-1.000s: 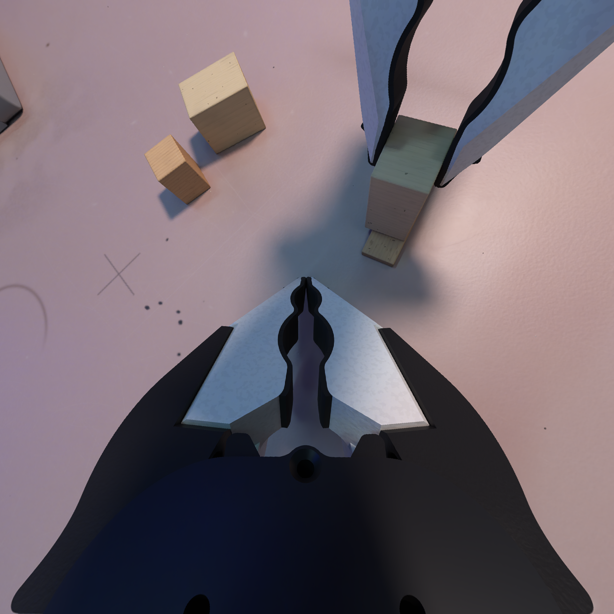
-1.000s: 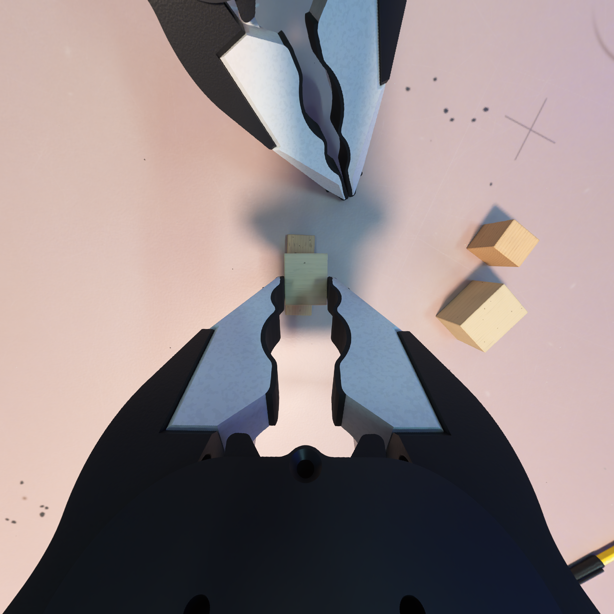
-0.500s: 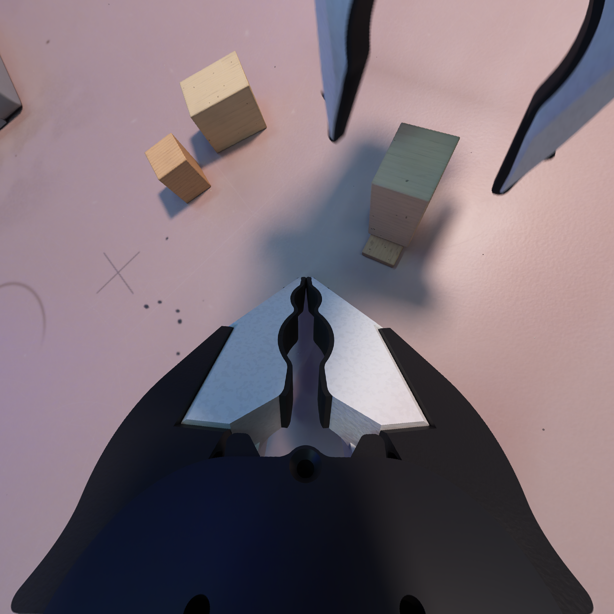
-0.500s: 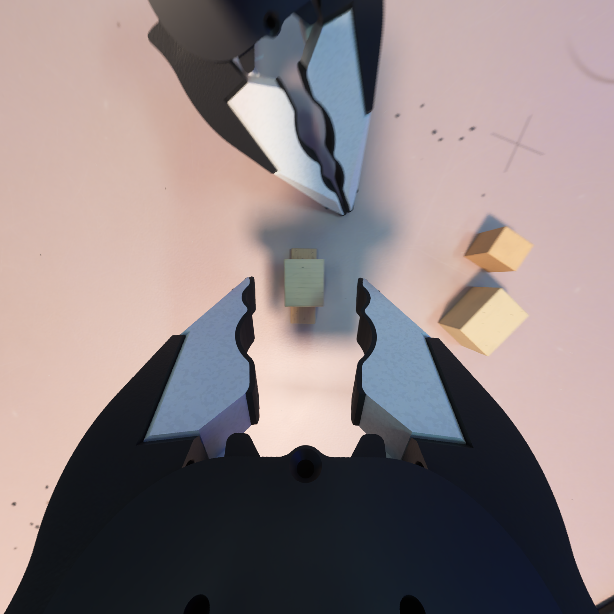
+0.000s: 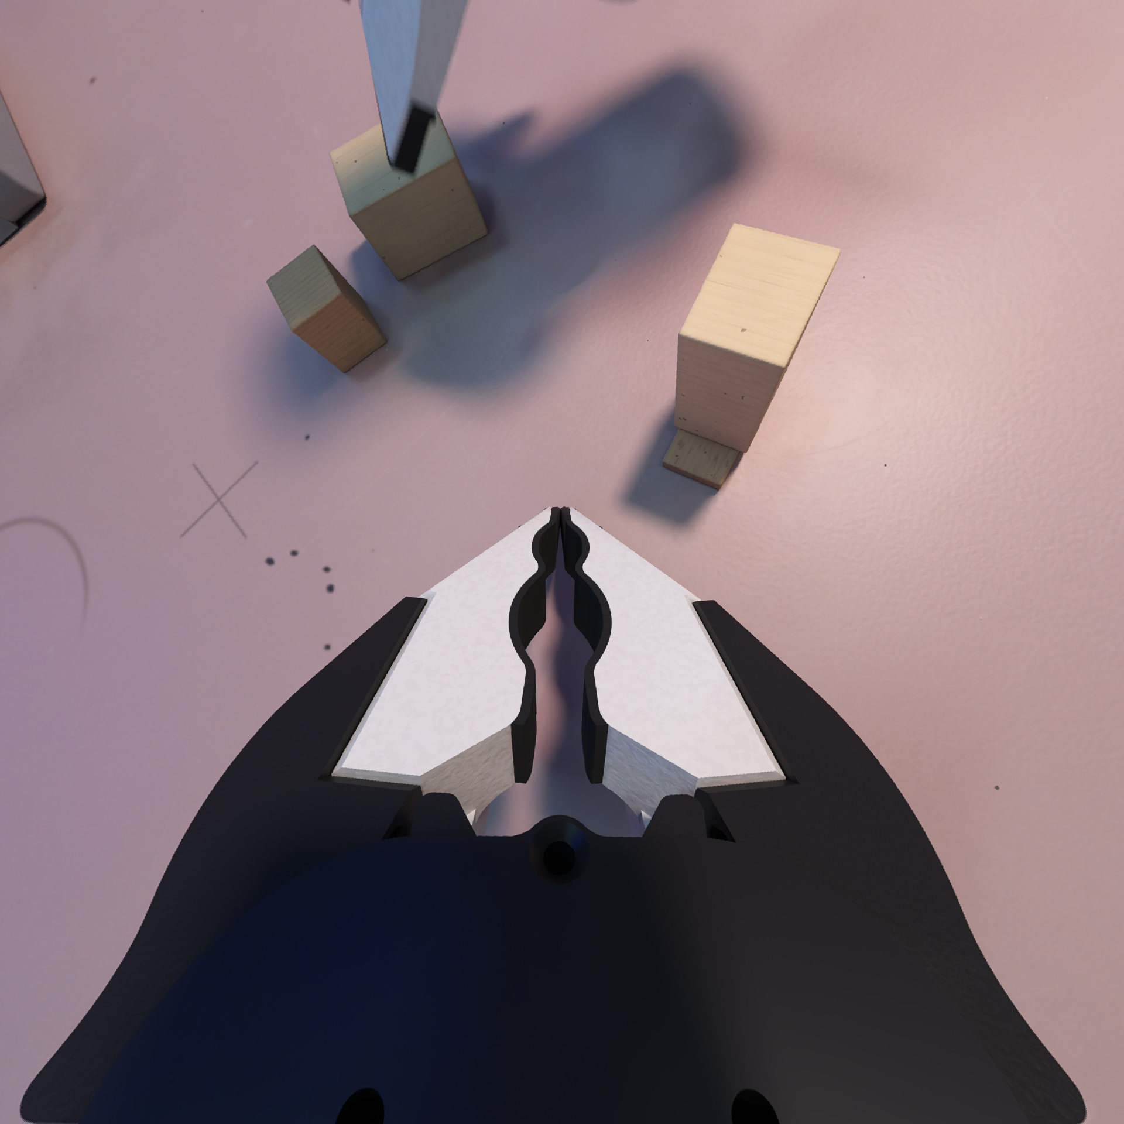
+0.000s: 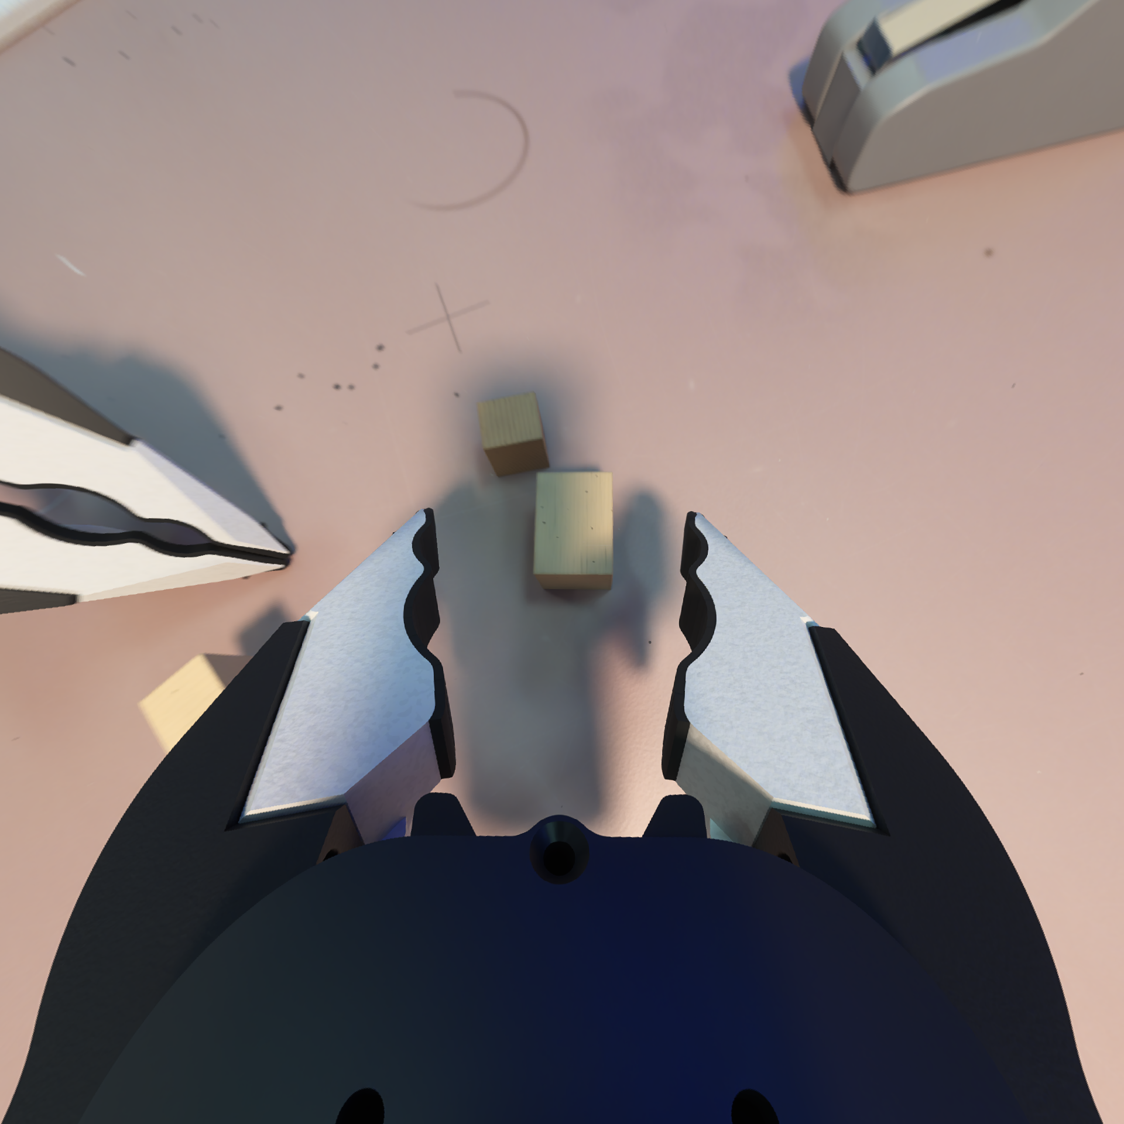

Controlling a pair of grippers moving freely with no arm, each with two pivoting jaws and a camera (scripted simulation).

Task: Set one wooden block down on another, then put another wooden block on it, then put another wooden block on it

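A pale wooden block [image 5: 754, 328] stands on a thin flat wooden block [image 5: 699, 463], right of my left gripper [image 5: 559, 512], which is shut and empty above the pink table. The stack shows partly hidden at the lower left of the right wrist view [image 6: 182, 693]. My right gripper [image 6: 559, 517] is open above a larger loose block [image 6: 572, 529], which lies between its fingers and lower down. One of its fingers [image 5: 409, 91] hangs over that block [image 5: 419, 213]. A small block [image 6: 511, 432] lies just beyond it and also shows in the left wrist view [image 5: 325, 310].
A grey desk device [image 6: 973, 91] stands at the far right of the right wrist view; its corner shows at the left edge of the left wrist view [image 5: 12, 182]. My left gripper [image 6: 152, 538] lies to the left of the right one. Pen marks dot the table.
My right gripper let go of the pale block, leaving it on the thin block, opened wide, and moved over the larger loose block. My left gripper stayed shut and still.
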